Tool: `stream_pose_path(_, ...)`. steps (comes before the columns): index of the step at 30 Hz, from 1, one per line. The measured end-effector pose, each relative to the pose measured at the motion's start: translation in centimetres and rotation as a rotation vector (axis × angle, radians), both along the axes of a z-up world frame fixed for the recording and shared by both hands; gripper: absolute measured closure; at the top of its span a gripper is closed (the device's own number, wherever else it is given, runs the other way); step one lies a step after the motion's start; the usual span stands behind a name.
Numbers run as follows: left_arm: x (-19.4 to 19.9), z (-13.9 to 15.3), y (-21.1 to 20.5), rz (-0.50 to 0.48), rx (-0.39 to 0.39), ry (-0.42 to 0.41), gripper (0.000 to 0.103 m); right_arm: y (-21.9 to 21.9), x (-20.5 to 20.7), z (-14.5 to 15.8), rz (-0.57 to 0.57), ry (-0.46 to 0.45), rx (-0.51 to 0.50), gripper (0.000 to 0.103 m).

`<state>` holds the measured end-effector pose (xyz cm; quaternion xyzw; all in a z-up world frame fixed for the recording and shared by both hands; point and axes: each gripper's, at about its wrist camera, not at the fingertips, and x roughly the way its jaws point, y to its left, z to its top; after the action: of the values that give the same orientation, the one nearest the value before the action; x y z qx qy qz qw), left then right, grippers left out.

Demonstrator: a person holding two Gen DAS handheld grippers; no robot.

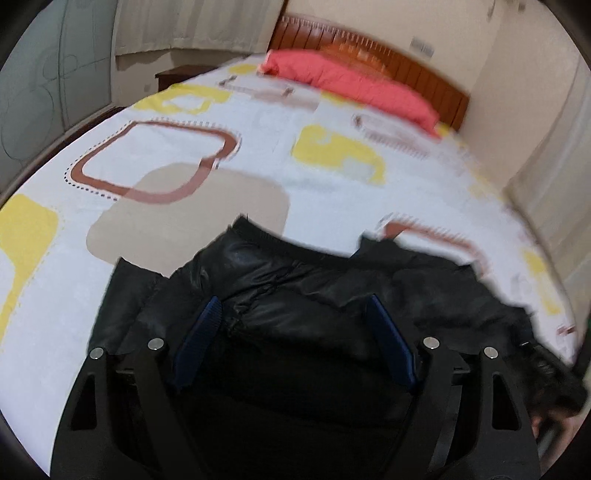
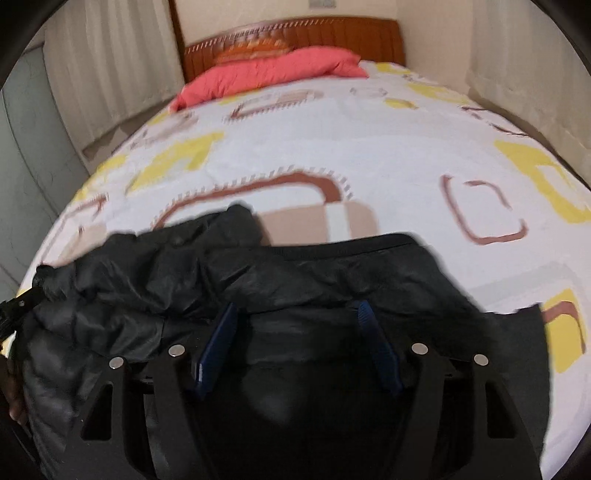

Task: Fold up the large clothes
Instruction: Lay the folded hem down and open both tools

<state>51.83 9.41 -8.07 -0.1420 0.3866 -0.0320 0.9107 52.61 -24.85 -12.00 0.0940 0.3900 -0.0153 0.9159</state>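
A black puffy jacket [image 1: 295,266] lies crumpled on the near part of the bed, its ribbed hem toward the headboard. My left gripper [image 1: 293,299] hovers over it with its blue pads [image 1: 201,332] wide apart; fabric lies between and under them, and they do not pinch it. In the right wrist view the same jacket [image 2: 314,266] fills the lower half. My right gripper [image 2: 297,304] is open over its middle, with the fabric loose between the fingers. Part of the right gripper [image 1: 550,373] shows at the left wrist view's lower right edge.
The bed sheet [image 1: 332,192] is white with yellow, brown and beige shapes. A pink pillow [image 2: 266,74] lies by the wooden headboard [image 2: 332,33]. Curtains [image 2: 110,66] hang at the left and a wall stands close on the right. A dark nightstand [image 1: 173,75] stands beside the bed.
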Motion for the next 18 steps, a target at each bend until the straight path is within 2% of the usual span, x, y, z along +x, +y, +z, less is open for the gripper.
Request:
stream_pose_path(3,-0.5,0.7,0.9,0.037,-0.013,-0.044,0.022,-1.4,0.4,-1.4,-0.038,0.052,-0.009,0.037)
stream_pose_path(6,1.5,-2.2,1.7,0.06,-0.034,0.071,0.022,-1.2,1.2,-2.4,-0.037,0.075,-0.006,0.035)
stream_pose_path(9,2.5,-3.1,0.8,0.06,0.036,0.095,0.022,-1.1,1.2,-2.2,-0.041,0.075,-0.013,0.034)
stream_pose_path(11,2.1,-2.6,0.8,0.053,0.045,0.086,0.022,-1.4,0.4,-1.5,-0.037,0.064,0.01,0.034)
stream_pose_path(15,-0.9,-0.4,3.2,0.057,-0.088,0.052,0.022,-3.0,-3.4,1.0,-0.059,0.016,0.072,0.034)
stream_pose_path(18,-4.9,1.2,6.2,0.107,-0.176,0.005,0.022,-4.6,-7.2,2.2,-0.086,-0.009,0.107,0.034)
